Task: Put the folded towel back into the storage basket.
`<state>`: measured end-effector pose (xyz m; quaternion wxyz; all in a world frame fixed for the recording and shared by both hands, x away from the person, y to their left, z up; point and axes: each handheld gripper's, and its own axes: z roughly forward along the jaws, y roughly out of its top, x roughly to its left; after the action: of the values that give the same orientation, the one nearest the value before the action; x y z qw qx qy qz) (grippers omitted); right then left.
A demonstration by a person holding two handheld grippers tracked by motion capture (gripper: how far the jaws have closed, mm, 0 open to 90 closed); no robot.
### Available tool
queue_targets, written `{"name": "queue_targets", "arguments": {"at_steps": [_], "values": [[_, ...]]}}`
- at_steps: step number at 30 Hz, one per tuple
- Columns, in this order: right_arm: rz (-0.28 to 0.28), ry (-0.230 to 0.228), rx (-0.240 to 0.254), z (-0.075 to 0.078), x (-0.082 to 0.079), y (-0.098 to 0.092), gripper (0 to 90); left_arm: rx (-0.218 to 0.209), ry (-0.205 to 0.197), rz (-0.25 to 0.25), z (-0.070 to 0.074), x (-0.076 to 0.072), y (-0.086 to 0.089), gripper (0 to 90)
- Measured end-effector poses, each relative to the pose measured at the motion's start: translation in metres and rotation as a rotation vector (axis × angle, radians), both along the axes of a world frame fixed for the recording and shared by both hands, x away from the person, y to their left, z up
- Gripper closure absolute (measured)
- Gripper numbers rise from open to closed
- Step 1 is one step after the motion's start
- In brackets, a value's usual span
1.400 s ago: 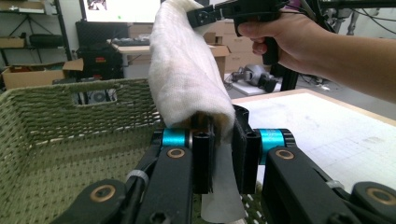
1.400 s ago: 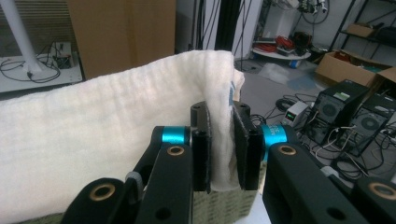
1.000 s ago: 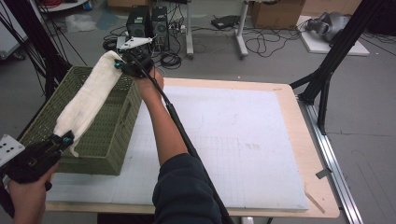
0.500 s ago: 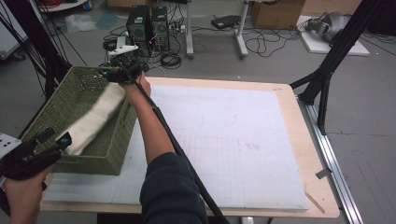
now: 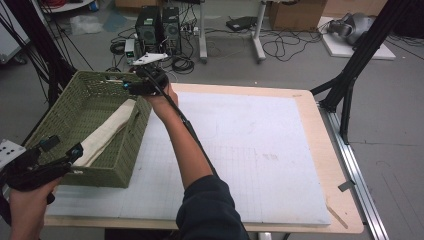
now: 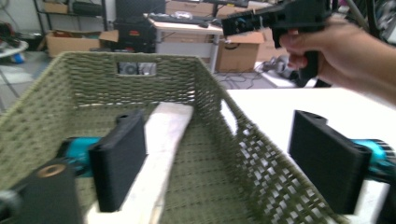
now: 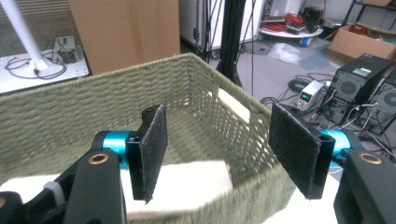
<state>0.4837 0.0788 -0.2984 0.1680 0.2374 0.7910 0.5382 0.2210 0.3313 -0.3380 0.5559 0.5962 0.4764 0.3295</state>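
High view: folded white cloth (image 5: 107, 132) lies inside green woven basket (image 5: 60, 120) at table's (image 5: 260, 150) left side, both grippers let go of it.

L gripper (image 5: 62, 156) sits at basket's near end, jaws just opened, spread wide w/ cloth's near end between them, pads not pressing. R gripper (image 5: 127, 86) hangs over basket's far corner, jaws also just opened, spread apart, nothing pinched; in right gripper view cloth (image 7: 187, 184) lies below, past basket wall.

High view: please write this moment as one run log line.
rolled white cloth: lying in green woven basket | left gripper: open, just released | right gripper: open, just released
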Motion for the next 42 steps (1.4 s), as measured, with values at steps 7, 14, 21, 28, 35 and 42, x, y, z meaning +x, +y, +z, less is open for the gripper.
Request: {"name": "queue_targets", "arguments": {"at_steps": [7, 14, 21, 28, 35, 42], "values": [[-0.024, 0.001, 0.01, -0.006, -0.017, -0.038, 22.2, -0.021, -0.006, -0.097, 0.002, 0.005, -0.013, 16.5], [-0.041, -0.012, -0.009, -0.009, -0.033, -0.075, 19.0, 0.013, -0.029, -0.145, 0.001, 0.009, -0.026, 16.3], [-0.052, -0.019, 0.0, -0.009, -0.046, -0.108, 17.2, 0.013, -0.032, -0.184, 0.0, 0.013, -0.035, 16.3], [-0.067, -0.044, -0.016, -0.008, -0.063, -0.142, 16.9, 0.004, -0.026, -0.218, 0.0, 0.017, -0.045, 16.7], [-0.11, -0.052, -0.038, -0.014, -0.085, -0.185, 16.3, 0.008, -0.023, -0.263, 0.0, 0.021, -0.057, 16.9], [-0.156, -0.069, -0.056, -0.02, -0.111, -0.226, 16.4, 0.015, -0.024, -0.308, 0.0, 0.028, -0.074, 16.8]]}}
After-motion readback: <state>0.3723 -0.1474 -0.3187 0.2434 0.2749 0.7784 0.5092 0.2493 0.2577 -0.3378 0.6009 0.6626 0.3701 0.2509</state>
